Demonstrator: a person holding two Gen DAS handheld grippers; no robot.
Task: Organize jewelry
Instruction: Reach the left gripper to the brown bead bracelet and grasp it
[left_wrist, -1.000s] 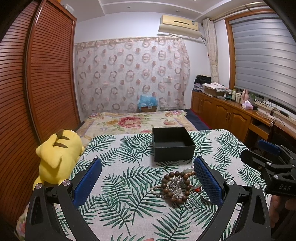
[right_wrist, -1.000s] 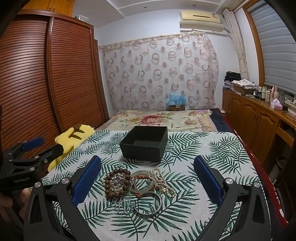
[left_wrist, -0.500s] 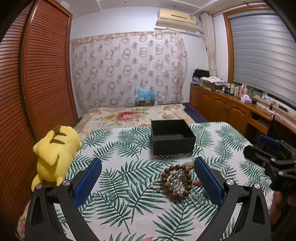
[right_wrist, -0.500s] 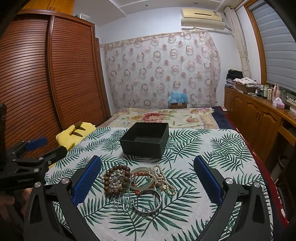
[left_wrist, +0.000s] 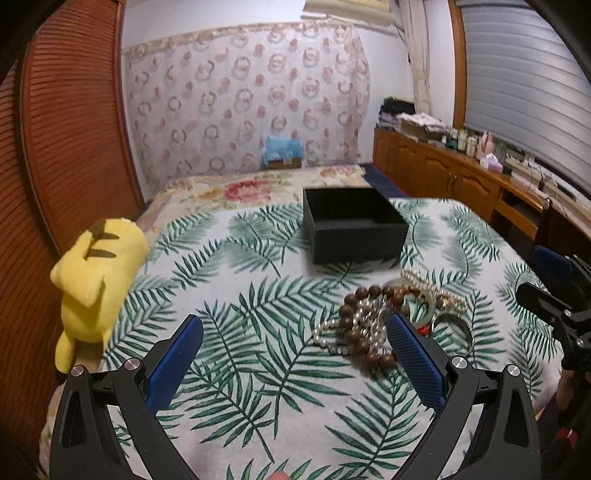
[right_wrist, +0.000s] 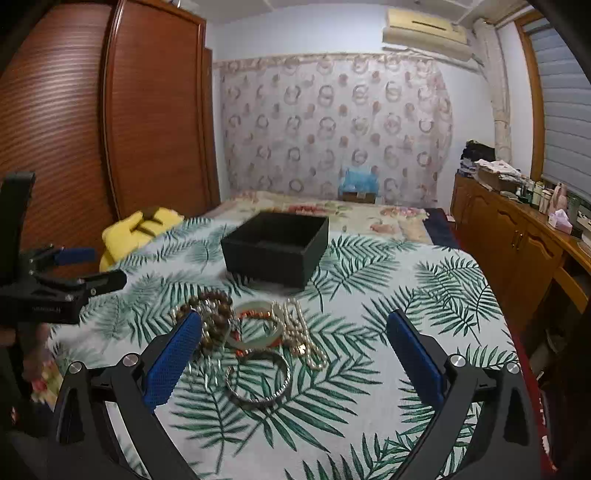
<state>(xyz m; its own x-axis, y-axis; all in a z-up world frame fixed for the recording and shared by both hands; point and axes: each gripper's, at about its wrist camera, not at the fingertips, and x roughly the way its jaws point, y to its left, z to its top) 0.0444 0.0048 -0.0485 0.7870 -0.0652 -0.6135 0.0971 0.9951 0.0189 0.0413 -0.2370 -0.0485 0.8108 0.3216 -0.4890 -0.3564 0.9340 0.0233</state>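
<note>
A pile of jewelry lies on the leaf-print cloth: a brown bead bracelet (left_wrist: 354, 317), a pearl strand (right_wrist: 295, 325), a pale green bangle (right_wrist: 258, 321) and a silver bangle (right_wrist: 258, 380). An open black box (left_wrist: 351, 229) stands just beyond the pile; it also shows in the right wrist view (right_wrist: 277, 247). My left gripper (left_wrist: 295, 354) is open and empty, low over the cloth left of the pile. My right gripper (right_wrist: 295, 350) is open and empty, with the pile between its fingers and to their left.
A yellow plush toy (left_wrist: 96, 277) lies at the left edge of the table. A bed with a floral cover (left_wrist: 258, 184) is behind. Wooden cabinets (right_wrist: 517, 251) line the right wall and a wardrobe (right_wrist: 110, 129) the left.
Both grippers have moved down and forward toward the jewelry pile. The left view has swung left, so the pile now sits at its right finger. Both stay open.
</note>
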